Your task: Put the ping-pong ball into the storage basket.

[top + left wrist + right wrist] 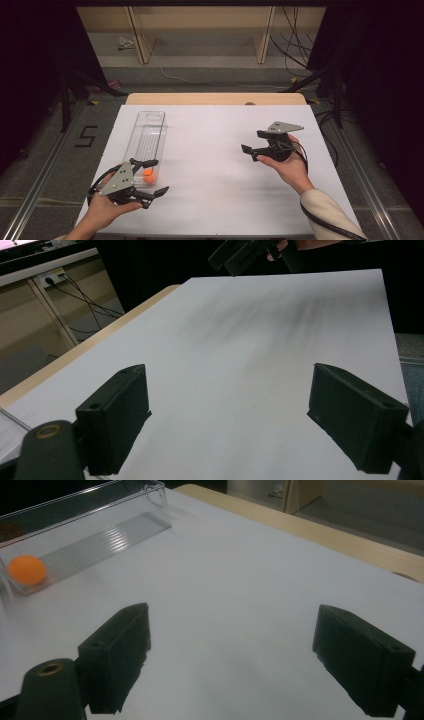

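Left gripper (150, 187) nearest camera, low at table's (225, 200) near left edge, jaws wide, empty. Orange ball (149, 174) just beyond its jaws, resting inside near end of clear tray (148, 131); tray's long axis runs away from person. Right gripper (251, 152) well apart across table, jaws wide, empty. Left hand far nearer ball; judged best placed for pick

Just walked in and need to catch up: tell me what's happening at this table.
A person holds a two-jaw gripper in each hand over a white table. An orange ball sits at the near end of a long clear tray. The left gripper hovers open beside that end, holding nothing. The right gripper is open too, off to the right, apart from the tray.
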Tool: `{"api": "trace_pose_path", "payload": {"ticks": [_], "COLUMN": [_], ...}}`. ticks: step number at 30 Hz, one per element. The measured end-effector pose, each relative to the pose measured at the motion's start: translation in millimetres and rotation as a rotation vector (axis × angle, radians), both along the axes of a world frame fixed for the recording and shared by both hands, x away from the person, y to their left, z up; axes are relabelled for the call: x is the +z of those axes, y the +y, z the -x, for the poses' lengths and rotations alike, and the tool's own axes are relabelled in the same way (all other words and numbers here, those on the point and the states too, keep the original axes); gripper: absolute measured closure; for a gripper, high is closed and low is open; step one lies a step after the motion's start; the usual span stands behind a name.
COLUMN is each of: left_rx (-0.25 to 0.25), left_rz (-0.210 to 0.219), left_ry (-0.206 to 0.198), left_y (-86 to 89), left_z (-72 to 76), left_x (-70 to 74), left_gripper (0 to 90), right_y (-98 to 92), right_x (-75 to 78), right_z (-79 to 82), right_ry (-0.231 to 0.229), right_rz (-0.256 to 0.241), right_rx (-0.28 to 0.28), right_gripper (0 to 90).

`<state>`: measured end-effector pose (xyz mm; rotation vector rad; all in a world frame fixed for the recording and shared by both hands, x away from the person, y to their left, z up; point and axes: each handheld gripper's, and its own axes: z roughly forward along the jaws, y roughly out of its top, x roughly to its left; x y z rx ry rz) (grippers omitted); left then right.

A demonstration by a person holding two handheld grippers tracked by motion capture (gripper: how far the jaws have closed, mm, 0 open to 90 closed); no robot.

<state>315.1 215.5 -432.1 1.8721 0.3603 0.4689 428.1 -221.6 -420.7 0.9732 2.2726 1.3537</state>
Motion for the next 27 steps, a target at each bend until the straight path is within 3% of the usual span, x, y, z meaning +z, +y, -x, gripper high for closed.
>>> {"api": "trace_pose_path", "payload": {"ticks": [27], "left_rx": [0.0], "left_rz": [0.0], "left_ry": [0.0], "left_y": [-0.3], "left_z": [-0.4], "left_x": [0.0], "left_gripper": [16.1], "right_y": [-42.3], "right_x": [2.0], "right_z": [30.2], "right_ry": [-0.009], "right_rz": [-0.022], "right_rx": [-0.073], "right_gripper": [16.3]}}
